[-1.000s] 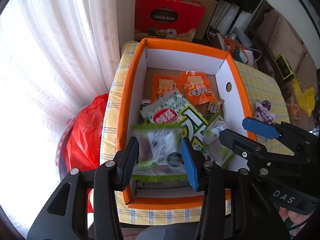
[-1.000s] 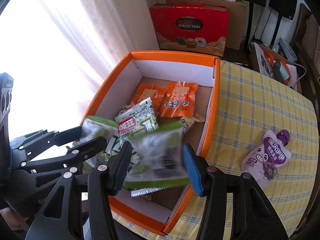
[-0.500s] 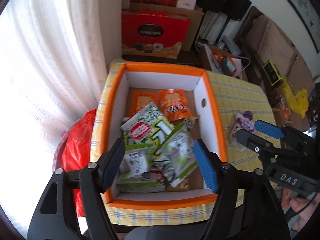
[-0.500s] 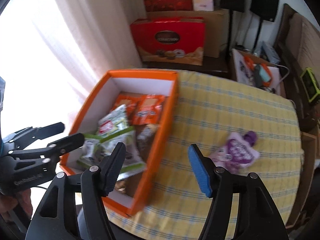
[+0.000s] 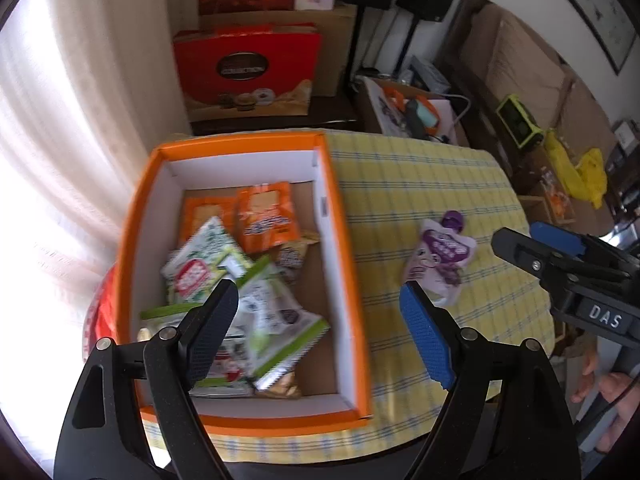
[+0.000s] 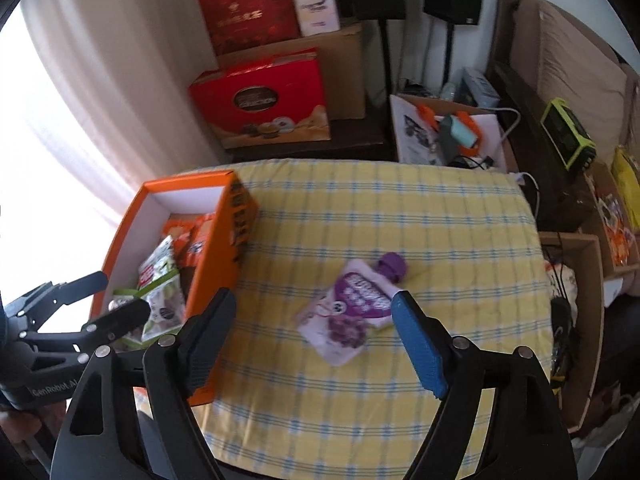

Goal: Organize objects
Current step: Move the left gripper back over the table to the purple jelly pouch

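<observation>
An orange box (image 5: 340, 216) (image 6: 218, 240) with white inner walls sits at the table's left end and holds several snack packets: orange ones (image 5: 264, 216) at the back, green-and-white ones (image 5: 276, 320) piled in front. A purple spouted pouch (image 5: 440, 256) (image 6: 352, 308) lies alone on the yellow checked cloth. My left gripper (image 5: 320, 332) hangs above the box's right wall, its jaws opening with nothing between them. My right gripper (image 6: 312, 336) hovers over the cloth just in front of the pouch, its jaws opening and empty too.
The yellow checked tablecloth (image 6: 400, 216) covers the table. Behind the table stand a red gift box (image 6: 260, 100), cardboard boxes and a white bag (image 6: 440, 136). A red plastic bag (image 5: 98, 312) sits left of the orange box. A person's hand (image 5: 608, 392) shows at the right.
Both grippers let go of green-and-white packets, which now lie in the box. Both swung right and rose, jaws widening; the right one now hangs over the purple pouch.
</observation>
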The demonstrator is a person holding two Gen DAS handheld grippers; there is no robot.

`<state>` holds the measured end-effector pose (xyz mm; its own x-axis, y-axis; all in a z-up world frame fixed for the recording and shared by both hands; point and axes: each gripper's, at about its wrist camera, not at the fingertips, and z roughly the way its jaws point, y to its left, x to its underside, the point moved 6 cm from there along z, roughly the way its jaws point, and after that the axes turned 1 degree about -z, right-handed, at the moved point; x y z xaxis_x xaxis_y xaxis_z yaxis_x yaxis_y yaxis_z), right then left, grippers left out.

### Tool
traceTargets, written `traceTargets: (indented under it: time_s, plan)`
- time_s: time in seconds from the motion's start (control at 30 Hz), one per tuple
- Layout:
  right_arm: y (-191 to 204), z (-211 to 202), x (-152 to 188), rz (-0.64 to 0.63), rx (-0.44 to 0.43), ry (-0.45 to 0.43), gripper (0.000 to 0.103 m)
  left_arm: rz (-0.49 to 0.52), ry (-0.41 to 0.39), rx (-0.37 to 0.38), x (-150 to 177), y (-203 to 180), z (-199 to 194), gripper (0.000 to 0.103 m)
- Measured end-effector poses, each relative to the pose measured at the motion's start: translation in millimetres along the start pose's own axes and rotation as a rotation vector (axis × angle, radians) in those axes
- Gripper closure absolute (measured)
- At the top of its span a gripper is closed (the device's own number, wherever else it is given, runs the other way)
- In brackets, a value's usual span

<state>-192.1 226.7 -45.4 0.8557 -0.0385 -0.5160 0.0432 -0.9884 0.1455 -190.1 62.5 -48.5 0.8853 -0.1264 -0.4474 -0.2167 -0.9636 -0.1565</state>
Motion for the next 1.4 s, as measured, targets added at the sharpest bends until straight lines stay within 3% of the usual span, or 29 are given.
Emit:
traceTargets:
  time_s: [0.23,0.3,0.33,0.77,1.0,1.07,1.2,1.3,1.4]
  plan:
    - [-36,4,0,0.053,0.053,0.008,0.009,0.07,0.0,0.026,0,-42,7,0.021]
    - [-44,5,1,0.059,0.073,0.002,0.0,0.084,0.0,0.029,0,-51,11,0.011]
    - [-47,5,2,0.06,0.08,-0.001,0.0,0.087,-0.004,0.031,0,-55,12,0.007]
    - [-79,23,3,0.092,0.099,0.03,0.0,0.147,0.012,0.02,-3,-88,40,0.003]
    - [-91,46,1,0.134,0.039,0.069,0.0,0.213,0.064,0.014,3,-106,64,0.003]
    - [-96,52,0,0.155,0.024,0.077,0.001,0.218,0.075,0.011,5,-108,71,0.003]
    - [-103,62,-2,0.191,-0.021,0.09,0.012,0.222,0.093,0.019,8,-112,81,0.003]
    - [-102,71,-3,0.219,-0.08,0.111,0.025,0.238,0.106,0.027,13,-118,88,0.003]
    - [-95,83,-3,0.233,-0.161,0.135,0.028,0.248,0.125,0.024,19,-121,96,0.003]
